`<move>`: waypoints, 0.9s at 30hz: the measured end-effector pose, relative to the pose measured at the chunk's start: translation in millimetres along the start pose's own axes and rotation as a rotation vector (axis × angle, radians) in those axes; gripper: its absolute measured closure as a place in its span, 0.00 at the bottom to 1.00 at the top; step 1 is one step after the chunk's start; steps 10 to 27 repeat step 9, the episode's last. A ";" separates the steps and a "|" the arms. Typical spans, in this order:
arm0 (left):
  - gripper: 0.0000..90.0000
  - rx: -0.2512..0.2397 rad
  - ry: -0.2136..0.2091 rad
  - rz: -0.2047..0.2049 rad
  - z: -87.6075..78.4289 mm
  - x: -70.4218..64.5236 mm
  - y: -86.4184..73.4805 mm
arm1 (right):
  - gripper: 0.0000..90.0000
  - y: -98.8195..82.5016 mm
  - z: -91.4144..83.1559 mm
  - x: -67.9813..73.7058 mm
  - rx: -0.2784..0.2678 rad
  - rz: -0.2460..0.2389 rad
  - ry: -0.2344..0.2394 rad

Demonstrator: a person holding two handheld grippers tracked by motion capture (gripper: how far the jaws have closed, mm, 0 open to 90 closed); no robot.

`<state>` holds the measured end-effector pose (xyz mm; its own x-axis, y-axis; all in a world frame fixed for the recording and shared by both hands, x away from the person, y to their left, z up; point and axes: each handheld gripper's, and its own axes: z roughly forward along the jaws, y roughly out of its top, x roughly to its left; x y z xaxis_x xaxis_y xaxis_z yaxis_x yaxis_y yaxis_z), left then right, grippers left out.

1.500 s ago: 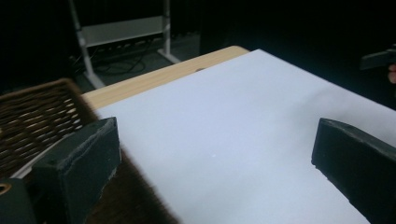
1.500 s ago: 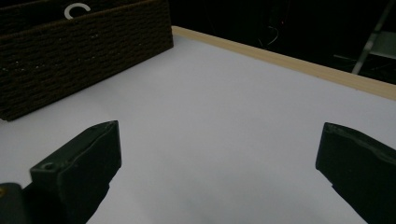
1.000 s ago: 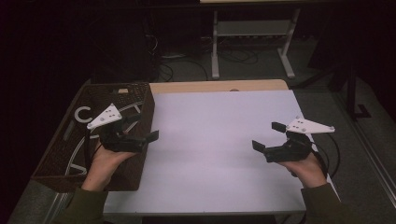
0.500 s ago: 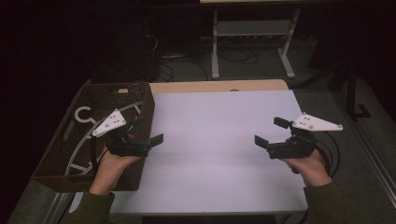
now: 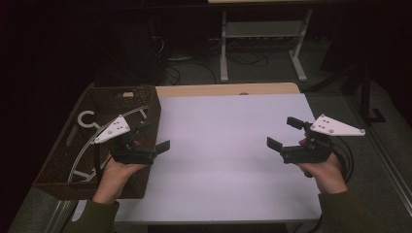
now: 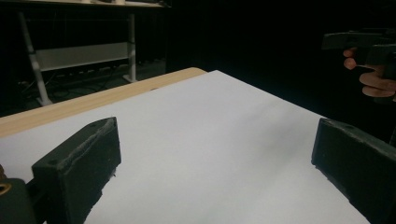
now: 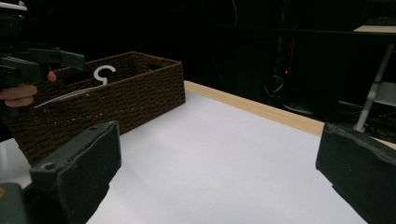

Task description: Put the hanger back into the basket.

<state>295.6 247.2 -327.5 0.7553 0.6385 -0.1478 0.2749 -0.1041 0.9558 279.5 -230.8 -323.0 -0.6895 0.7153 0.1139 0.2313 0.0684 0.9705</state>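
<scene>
- You are working in a dark room at a table (image 5: 233, 174) whose top is a smooth, matte white sheet, with a pale wooden strip along its far edge and a metal-legged bench on the floor beyond.
- Your left gripper (image 5: 154, 137) hangs over the basket's right-hand wall with its black, blocky jaws spread wide and nothing between them.
- Your right gripper (image 5: 284, 133) hovers over the right side of the white top, jaws likewise spread and empty, well apart from the left one.
- The white hanger (image 5: 90, 118) lies inside the dark woven basket (image 5: 148, 104) at the table's left end, its round hook standing up near the far side and its thin arms curving down towards you.
- Judging from here, the hanger is thin, hard and slick: a pinch on a curved arm may slip or let it swing.
- Its hook or arms could catch on the coarse wicker weave as you lift, and that would drag the light basket along.
- Coming down at the wall rather than inside it, your left jaws would strike the rim.
</scene>
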 end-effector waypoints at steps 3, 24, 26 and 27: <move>0.01 0.000 0.000 0.000 -0.3 0.5 0.0 | 0.00 1.4 -0.9 0.7 -0.003 0.000 0.002; 0.01 -0.002 -0.001 0.000 -0.6 0.7 0.1 | 0.00 3.3 -2.4 1.4 -0.007 -0.005 0.001; 0.01 -0.002 -0.001 0.000 -0.6 0.7 0.1 | 0.00 3.3 -2.4 1.4 -0.007 -0.005 0.001; 0.01 -0.002 -0.001 0.000 -0.6 0.7 0.1 | 0.00 3.3 -2.4 1.4 -0.007 -0.005 0.001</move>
